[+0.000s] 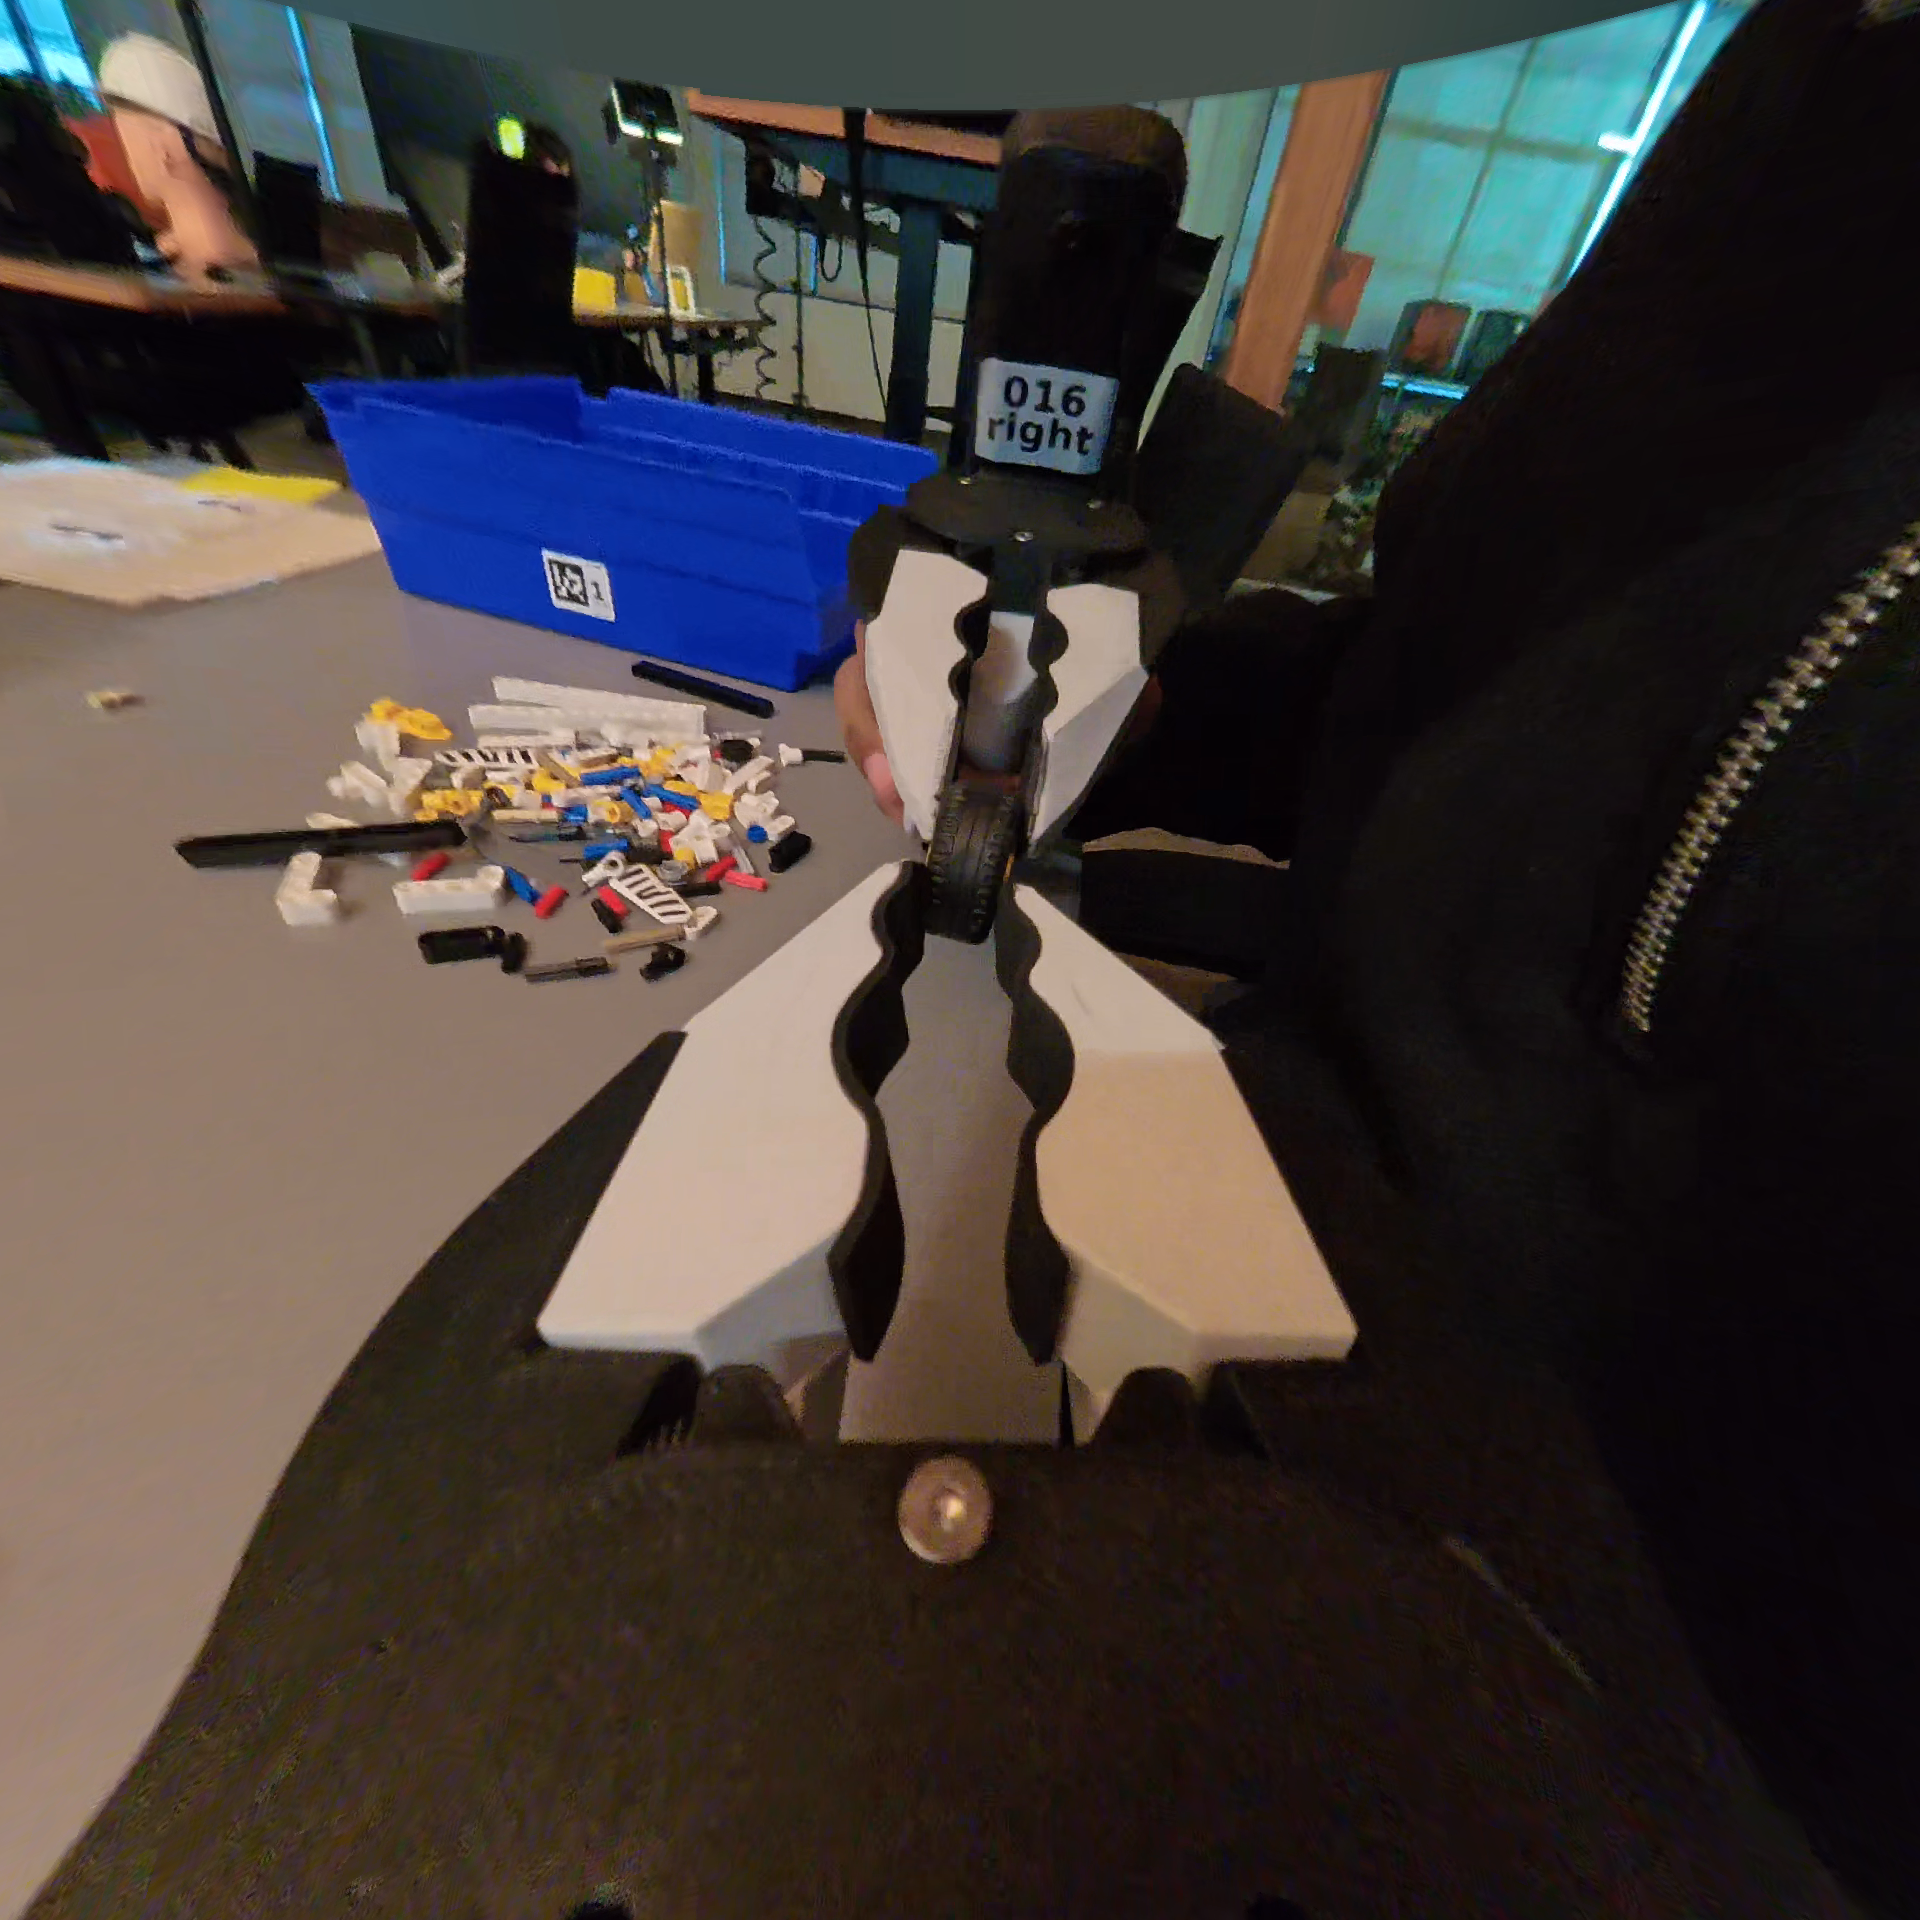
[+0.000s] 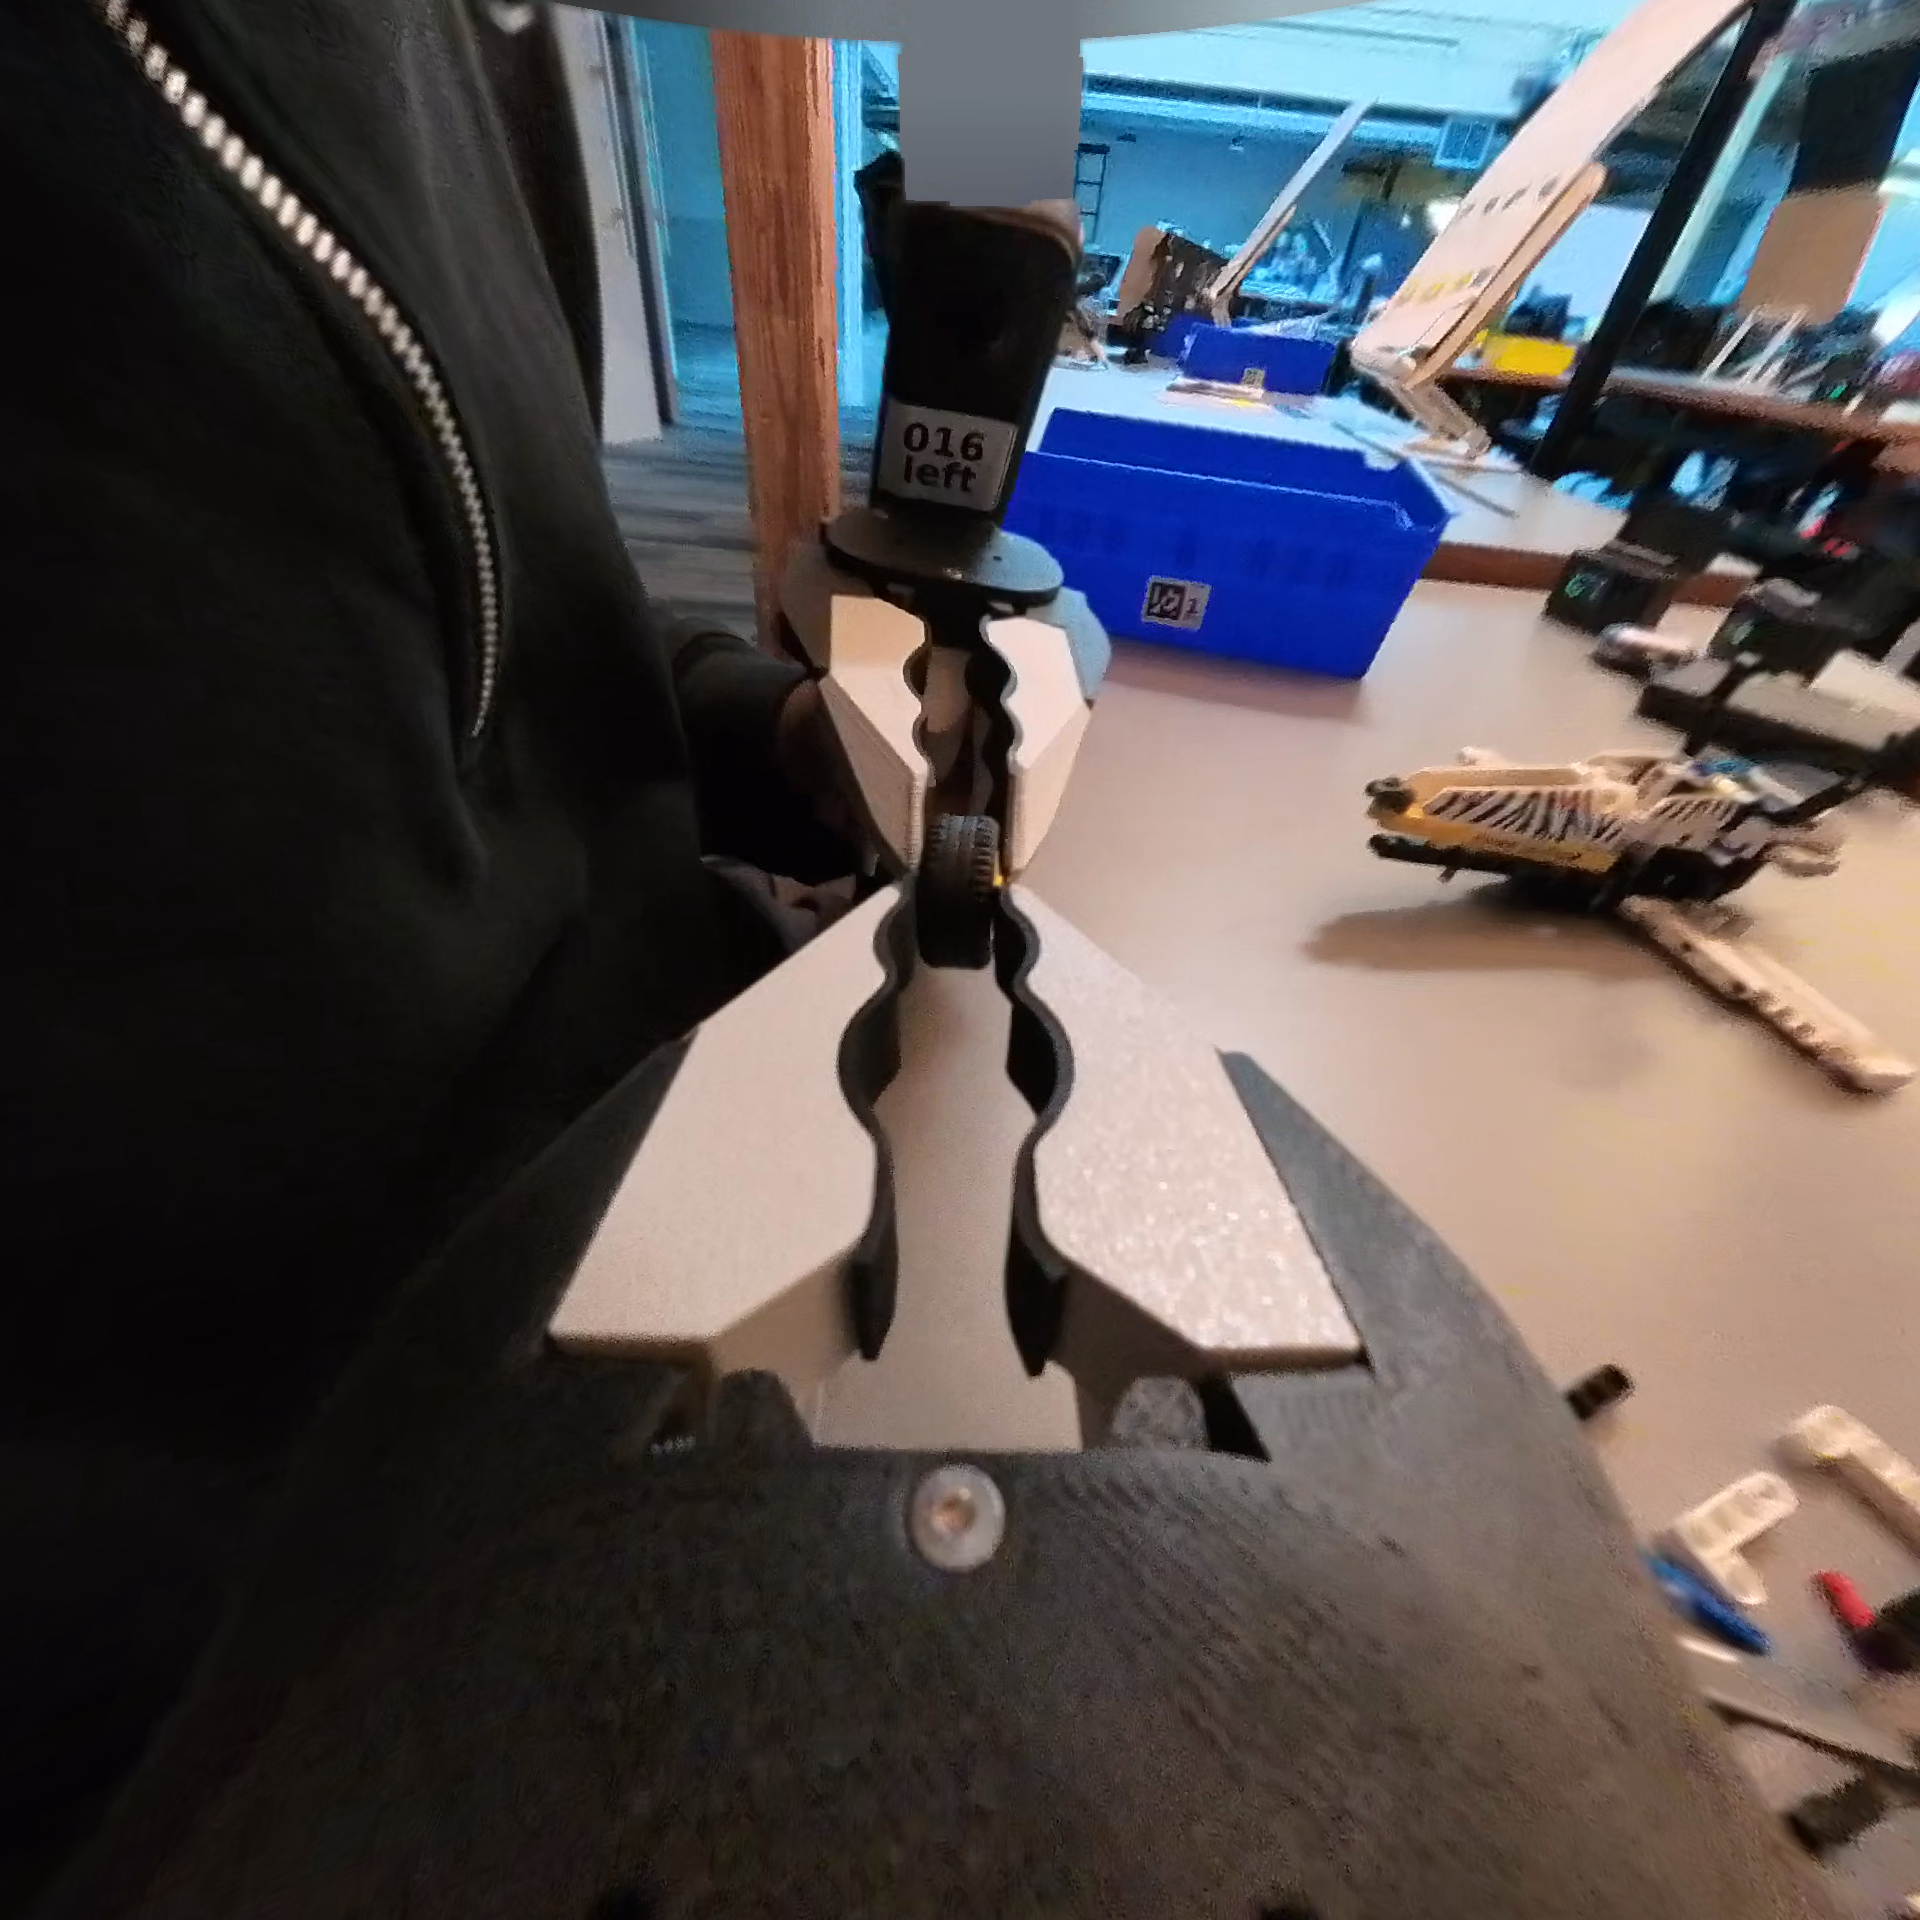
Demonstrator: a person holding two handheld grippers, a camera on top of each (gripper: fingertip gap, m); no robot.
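Note:
A small black toy wheel [image 1: 966, 868] with a yellow hub hangs in the air above the grey table [image 1: 208, 1091], between my two grippers, which point at each other tip to tip. My left gripper [image 1: 966, 896] is shut on the wheel's near part, with both pads against its sides. My right gripper [image 2: 954, 920] is shut on the same wheel [image 2: 956, 894] from the opposite side. In the left wrist view the right gripper [image 1: 982, 816] stands upright behind the wheel. In the right wrist view the left gripper [image 2: 961, 831] does the same.
A blue bin [image 1: 623, 520] stands at the back of the table. A pile of small loose building pieces [image 1: 561, 821] lies in front of it. A part-built striped model [image 2: 1590, 821] lies to the right, with a few loose pieces [image 2: 1745, 1538] nearer. A person's black zipped jacket [image 2: 312, 623] is close by. My two grippers' fingertips are within a few centimetres of each other.

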